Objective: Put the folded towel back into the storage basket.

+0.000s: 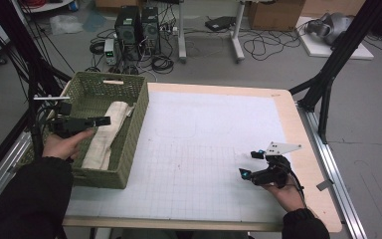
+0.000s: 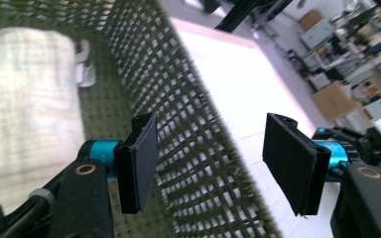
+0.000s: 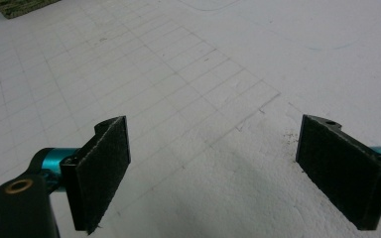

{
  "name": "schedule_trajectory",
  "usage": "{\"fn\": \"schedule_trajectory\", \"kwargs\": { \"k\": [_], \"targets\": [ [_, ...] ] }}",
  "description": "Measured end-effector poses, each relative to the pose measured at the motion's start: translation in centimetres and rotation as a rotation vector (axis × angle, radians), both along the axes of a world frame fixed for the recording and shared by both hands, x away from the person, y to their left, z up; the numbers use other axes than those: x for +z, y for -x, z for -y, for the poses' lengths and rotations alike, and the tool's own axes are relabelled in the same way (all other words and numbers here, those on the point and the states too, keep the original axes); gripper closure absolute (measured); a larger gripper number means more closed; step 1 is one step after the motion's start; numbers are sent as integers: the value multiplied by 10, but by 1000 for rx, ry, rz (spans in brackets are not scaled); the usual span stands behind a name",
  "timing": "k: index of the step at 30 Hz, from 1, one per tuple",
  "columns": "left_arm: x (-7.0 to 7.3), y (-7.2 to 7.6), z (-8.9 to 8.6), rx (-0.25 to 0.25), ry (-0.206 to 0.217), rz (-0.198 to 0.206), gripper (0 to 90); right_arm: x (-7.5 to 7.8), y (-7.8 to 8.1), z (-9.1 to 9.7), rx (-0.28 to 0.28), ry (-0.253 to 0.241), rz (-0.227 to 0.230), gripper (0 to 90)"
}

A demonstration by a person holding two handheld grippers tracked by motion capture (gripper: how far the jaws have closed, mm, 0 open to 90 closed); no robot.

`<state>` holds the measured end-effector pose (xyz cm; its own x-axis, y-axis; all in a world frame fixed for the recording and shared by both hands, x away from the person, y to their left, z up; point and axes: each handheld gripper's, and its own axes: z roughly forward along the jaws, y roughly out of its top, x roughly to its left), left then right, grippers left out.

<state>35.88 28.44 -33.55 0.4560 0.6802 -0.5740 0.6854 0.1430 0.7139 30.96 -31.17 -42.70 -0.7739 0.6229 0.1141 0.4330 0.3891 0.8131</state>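
Scene: a person stands at a table with a gridded white mat [image 1: 204,149]; a green woven basket [image 1: 134,129] sits at the table's left edge.

Thing in hand: a folded cream towel [image 1: 107,134], lying flat on the basket floor, toward the basket's right wall.

Towel axis: long axis runs from the near end of the basket to its far end, roughly parallel to the right wall.

Left gripper [image 1: 102,121]: held over the basket, just above the towel's far half, pointing toward the right wall. Jaws stand apart with nothing between them; released. In the left gripper view the towel [image 2: 27,109] lies to the left of the jaws, the basket wall [image 2: 188,129] straight ahead.

Right gripper [image 1: 248,164]: low over the mat near the table's right near corner, well apart from the basket. Jaws wide, empty; bare mat [image 3: 203,74] beneath.

Key relation: the towel lies below and beside the left gripper's jaws, not between them. The left hand is far nearer.

Judgement: any regrasp likely needs the left gripper turned down and across the towel's short width.
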Motion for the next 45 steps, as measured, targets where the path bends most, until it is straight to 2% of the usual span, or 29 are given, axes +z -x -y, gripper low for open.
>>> {"fn": "schedule_trajectory", "kwargs": {
  "k": [10, 14, 18, 26, 32, 36, 45],
  "targets": [
    [9, 9, 13, -21, 45, 46, 369, 2, 0, -3, 5, -2, 9, 127],
    [11, 10, 17, -12, 55, 53, 360, 3, 1, -1, 0, -9, 11, 123],
    [9, 10, 24, -14, 47, 50, 355, 3, 1, -1, -1, -11, 14, 122],
    [10, 10, 37, -30, 58, 40, 348, 3, 1, -1, 0, -13, 15, 120],
    [13, 11, 43, -48, 66, 47, 347, 3, 1, 0, -3, -16, 11, 120],
    [14, 12, 49, -63, 55, 37, 349, 4, 0, 0, -4, -18, 16, 119],
    [16, 15, 66, -81, 38, 45, 347, 5, 0, 0, -4, -19, 20, 120]
  ]
}}
